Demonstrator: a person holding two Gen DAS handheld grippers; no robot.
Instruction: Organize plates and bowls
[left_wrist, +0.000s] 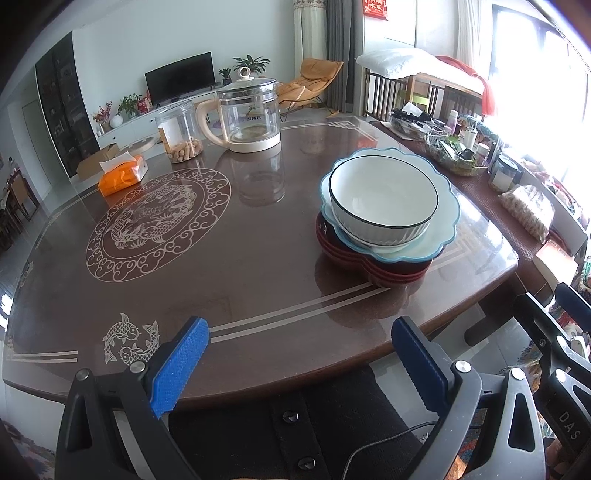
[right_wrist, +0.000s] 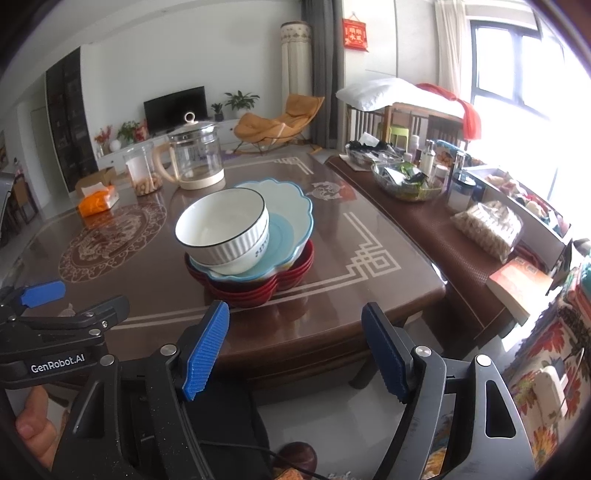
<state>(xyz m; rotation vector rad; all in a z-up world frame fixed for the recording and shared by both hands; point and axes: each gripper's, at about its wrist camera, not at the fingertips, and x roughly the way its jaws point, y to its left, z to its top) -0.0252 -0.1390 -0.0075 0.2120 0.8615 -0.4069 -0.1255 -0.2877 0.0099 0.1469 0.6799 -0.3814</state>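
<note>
Plainly, the stack sits near the tabletop's (left_wrist: 258, 258) right front corner, and the white bowl (right_wrist: 225, 225) rests off-centre on the blue plate (right_wrist: 291, 206), leaning toward the left. Any nudge could slide it off, since it overhangs the rim. Counted: one white bowl, one blue scalloped plate, and what looks like three red dishes (right_wrist: 258, 291) beneath. Both the left claw (left_wrist: 299, 365) and right claw (right_wrist: 295, 350) hang spread and empty, short of the front edge.
</note>
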